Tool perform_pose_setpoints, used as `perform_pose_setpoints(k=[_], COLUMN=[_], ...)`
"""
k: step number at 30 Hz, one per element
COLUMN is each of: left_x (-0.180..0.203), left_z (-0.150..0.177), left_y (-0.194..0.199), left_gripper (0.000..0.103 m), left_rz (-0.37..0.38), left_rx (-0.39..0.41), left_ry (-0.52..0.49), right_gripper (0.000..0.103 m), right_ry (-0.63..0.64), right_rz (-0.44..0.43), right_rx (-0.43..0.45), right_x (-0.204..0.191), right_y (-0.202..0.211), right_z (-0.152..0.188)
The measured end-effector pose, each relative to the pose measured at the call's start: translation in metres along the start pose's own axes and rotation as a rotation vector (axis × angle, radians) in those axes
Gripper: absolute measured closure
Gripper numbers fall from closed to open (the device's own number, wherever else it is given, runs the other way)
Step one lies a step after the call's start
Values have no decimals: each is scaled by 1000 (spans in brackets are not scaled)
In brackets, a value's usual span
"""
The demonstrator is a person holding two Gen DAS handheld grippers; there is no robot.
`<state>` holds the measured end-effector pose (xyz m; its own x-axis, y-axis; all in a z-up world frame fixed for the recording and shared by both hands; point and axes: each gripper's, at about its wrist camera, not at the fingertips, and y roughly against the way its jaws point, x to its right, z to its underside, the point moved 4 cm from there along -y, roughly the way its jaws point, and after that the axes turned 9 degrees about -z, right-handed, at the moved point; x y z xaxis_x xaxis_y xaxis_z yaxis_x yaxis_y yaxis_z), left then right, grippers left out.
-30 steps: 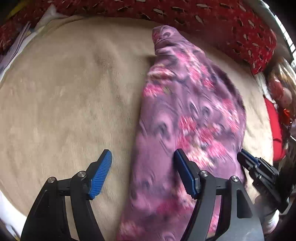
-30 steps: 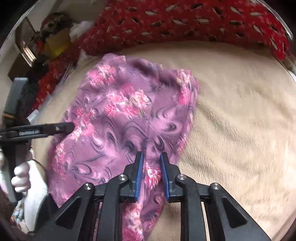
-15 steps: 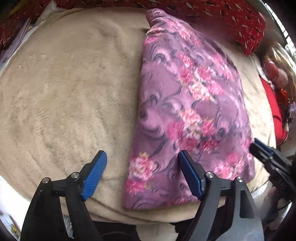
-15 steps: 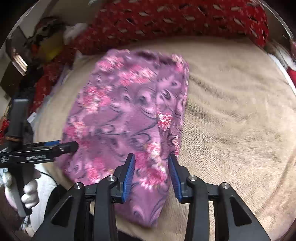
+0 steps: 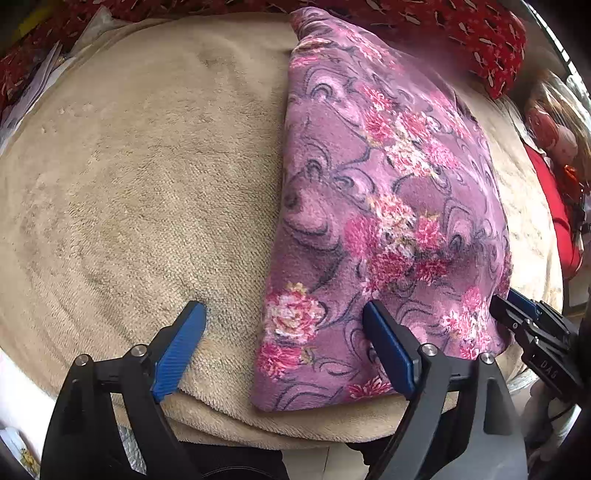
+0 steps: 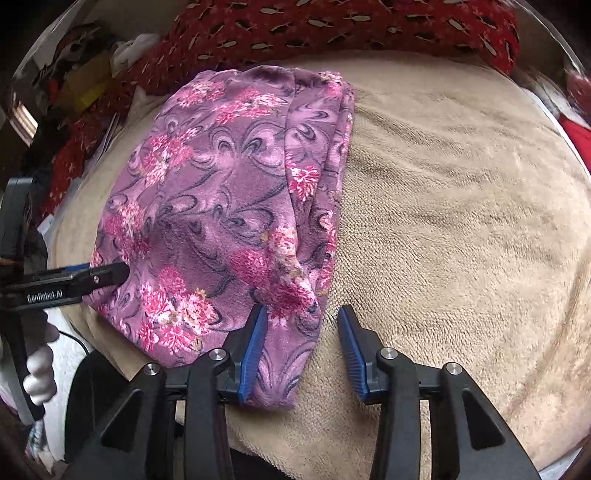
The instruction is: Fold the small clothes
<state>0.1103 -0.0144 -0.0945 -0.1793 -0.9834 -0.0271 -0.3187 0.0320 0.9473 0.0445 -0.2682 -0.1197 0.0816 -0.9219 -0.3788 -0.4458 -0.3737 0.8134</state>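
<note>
A purple garment with pink flowers (image 5: 376, 206) lies folded lengthwise on the beige blanket (image 5: 140, 192). My left gripper (image 5: 284, 343) is open and empty, its jaws straddling the garment's near left corner. My right gripper (image 6: 301, 354) is open too, its jaws on either side of the garment's (image 6: 221, 206) near right corner, where the cloth lies loose. The right gripper also shows in the left wrist view (image 5: 532, 332) at the garment's right edge, and the left gripper shows in the right wrist view (image 6: 99, 277) at its left edge.
A red patterned blanket (image 6: 332, 29) runs along the far edge. Papers and clutter (image 6: 85, 88) lie at the far left. Red items (image 5: 561, 221) sit at the right. The beige blanket's near edge (image 5: 295, 428) drops off just below the grippers.
My right gripper has opened and let go of the garment. The garment has settled flat on the blanket. Both grippers have drawn back toward the near edge.
</note>
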Motion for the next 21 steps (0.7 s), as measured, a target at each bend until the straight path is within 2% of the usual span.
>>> perform_pose_setpoints(k=[4, 6, 8, 11, 13, 19, 20, 21], left_x=[3, 1, -4, -17, -22, -25, -22, -18], left_z=[1, 3, 1, -17, -34, -86, -91, -99], left_y=[-1, 6, 16, 27, 27, 17, 14, 10], left_gripper=[13, 14, 14, 14, 14, 14, 14, 14], left_rz=[7, 30, 76, 110, 130, 130, 131, 138], left_rx=[3, 9, 21, 49, 41, 39, 35, 31], left_ry=[-12, -10, 2, 54, 84, 126, 126, 125], right_gripper=[61, 60, 60, 58, 58, 58, 66, 78], right_ry=[-28, -50, -63, -106, -148, -213, -233, -244], right_rz=[-1, -6, -38, -88, -120, -132, -151, -182], right_rx=[-4, -16, 27, 117, 131, 152, 151, 143], right_x=[-1, -1, -2, 1, 6, 17, 20, 21], right_y=[0, 1, 10, 24, 21, -18, -25, -33], right_z=[-1, -6, -20, -50, -71, -119, -125, -131])
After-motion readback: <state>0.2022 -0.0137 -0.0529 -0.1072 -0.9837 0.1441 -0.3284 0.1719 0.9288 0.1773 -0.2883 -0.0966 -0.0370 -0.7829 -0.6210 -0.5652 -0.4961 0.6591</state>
